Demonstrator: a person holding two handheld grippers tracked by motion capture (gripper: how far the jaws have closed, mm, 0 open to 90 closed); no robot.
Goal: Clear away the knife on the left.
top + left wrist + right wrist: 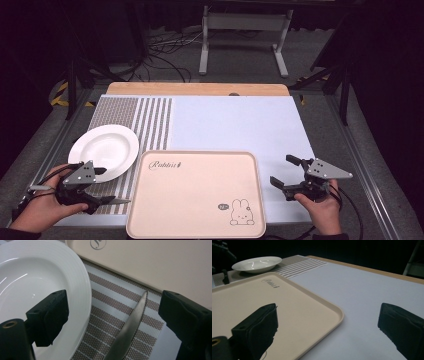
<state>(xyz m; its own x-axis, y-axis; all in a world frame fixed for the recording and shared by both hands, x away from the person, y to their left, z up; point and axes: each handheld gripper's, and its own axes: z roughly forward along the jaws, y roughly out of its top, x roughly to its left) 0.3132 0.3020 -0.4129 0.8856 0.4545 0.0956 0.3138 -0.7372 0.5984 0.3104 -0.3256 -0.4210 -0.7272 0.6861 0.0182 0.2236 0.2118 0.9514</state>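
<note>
Lying between the left gripper's wide-spread fingers — a knife; right gripper fingers also wide.

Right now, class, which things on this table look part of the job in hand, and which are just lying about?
Likely in the job:
knife, between the open left tool
plate
tray
striped mat

Lying about:
cables on the floor
stand behind the table

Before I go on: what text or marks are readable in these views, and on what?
"Rabbits", in script, on the tray near its far left corner.
Small oval label beside the rabbit drawing on the tray: too small to read.
Round mark on the tray in the left gripper view: cut off, unreadable.
</note>
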